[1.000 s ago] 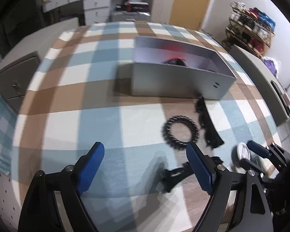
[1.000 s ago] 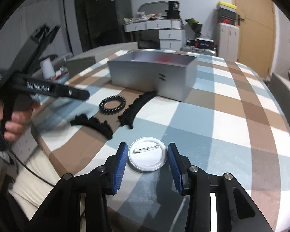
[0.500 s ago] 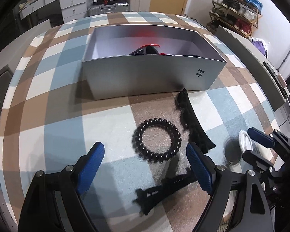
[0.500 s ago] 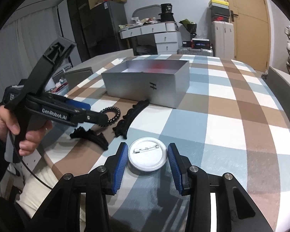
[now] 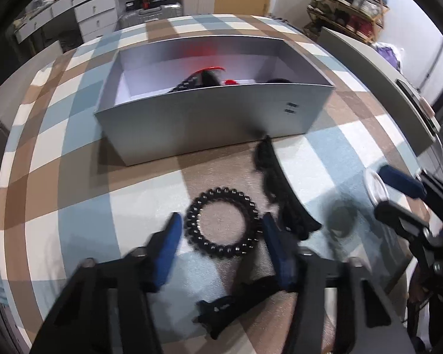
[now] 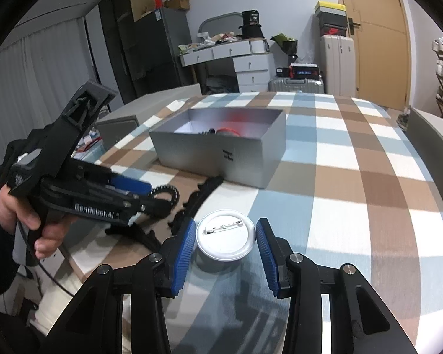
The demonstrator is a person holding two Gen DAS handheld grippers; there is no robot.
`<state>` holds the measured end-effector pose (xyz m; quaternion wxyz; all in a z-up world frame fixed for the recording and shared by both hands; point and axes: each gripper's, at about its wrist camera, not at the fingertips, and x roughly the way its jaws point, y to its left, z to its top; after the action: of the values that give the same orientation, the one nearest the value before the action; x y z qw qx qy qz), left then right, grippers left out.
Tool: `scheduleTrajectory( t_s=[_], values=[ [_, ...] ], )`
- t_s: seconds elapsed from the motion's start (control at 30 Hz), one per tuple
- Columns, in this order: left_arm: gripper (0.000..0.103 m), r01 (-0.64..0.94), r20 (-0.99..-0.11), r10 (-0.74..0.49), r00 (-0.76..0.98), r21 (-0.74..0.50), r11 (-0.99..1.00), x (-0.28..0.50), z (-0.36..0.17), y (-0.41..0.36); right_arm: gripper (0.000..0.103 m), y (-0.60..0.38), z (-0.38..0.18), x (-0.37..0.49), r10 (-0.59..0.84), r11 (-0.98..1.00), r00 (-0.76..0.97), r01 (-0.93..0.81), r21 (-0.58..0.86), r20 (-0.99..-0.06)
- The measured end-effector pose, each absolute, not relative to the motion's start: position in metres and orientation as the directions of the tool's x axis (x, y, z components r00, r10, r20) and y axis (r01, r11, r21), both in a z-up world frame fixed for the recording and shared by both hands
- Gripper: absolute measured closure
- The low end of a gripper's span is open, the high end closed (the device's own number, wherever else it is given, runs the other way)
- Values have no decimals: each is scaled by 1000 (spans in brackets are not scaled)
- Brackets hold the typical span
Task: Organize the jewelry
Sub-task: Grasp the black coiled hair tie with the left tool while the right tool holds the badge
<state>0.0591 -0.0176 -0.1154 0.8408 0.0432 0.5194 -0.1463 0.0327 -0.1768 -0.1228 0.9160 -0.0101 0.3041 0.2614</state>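
Closing, the left gripper (image 5: 221,230) brings its jaws in on either side of the black coil hair tie (image 5: 223,222), which lies flat on the checked tablecloth (image 5: 59,206); blue pads (image 5: 169,242) sit just outside the ring, not clearly pressing on it. Right gripper (image 6: 226,243) jaws are clamped on a white round pin badge (image 6: 226,234), pin side up, the pads against its rim and the badge lifted a little off the cloth. Just beside the hair tie on its right: a long black hair clip (image 5: 283,194), its far tip reaching the grey box (image 5: 206,118). A second black clip (image 5: 236,303) lies nearer the camera, partly under the left gripper's fingers. Grey box is open-topped, standing on the cloth beyond the hair tie, with red and dark pieces inside; they are too small to identify. A person's hand (image 6: 29,224) grips the left tool's handle. Behind the table: white drawers (image 6: 251,67), a silver suitcase (image 6: 295,84), a wooden door (image 6: 378,38).
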Motion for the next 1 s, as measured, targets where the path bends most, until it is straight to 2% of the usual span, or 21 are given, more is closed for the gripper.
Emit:
scheduleTrajectory(
  t_s=[0.1,0.23,0.3,0.43,0.53,0.63,0.67,0.7,0.77,0.87,1.0],
  values=[
    [68,313,-884,-180,431,-41,949,57,-113,-23,62,-172,-122,38,474,861,674,-491,135,-566],
    [71,307,-881,-189,433,-53,950,59,-111,-20,62,-169,-122,43,477,859,673,-492,140,-565],
    [97,303,-882,-189,432,-56,951,60,-109,-18,62,-169,-121,45,479,860,676,-490,145,-560],
    [97,301,-890,-182,418,-54,952,64,-113,-17,61,-168,-123,52,491,856,663,-488,171,-565],
    [97,271,-885,-235,401,-130,954,65,-112,-9,61,-168,-123,52,489,858,666,-486,170,-564],
    [92,263,-883,-259,392,-162,951,65,-110,-7,61,-169,-121,52,491,857,670,-485,173,-557],
    [86,263,-881,-270,389,-175,949,64,-109,-8,61,-170,-121,51,491,858,671,-484,174,-556],
    [73,266,-879,-286,382,-192,945,64,-109,-9,61,-170,-120,51,493,857,671,-484,177,-553],
    [56,278,-873,-305,380,-207,938,62,-109,-14,61,-171,-119,51,494,857,673,-484,178,-551],
    [53,299,-869,-316,382,-207,931,62,-108,-23,61,-172,-119,50,497,856,674,-485,180,-547],
    [50,302,-890,-250,381,-135,944,68,-117,-33,61,-175,-120,49,496,857,674,-482,183,-547]
  ],
)
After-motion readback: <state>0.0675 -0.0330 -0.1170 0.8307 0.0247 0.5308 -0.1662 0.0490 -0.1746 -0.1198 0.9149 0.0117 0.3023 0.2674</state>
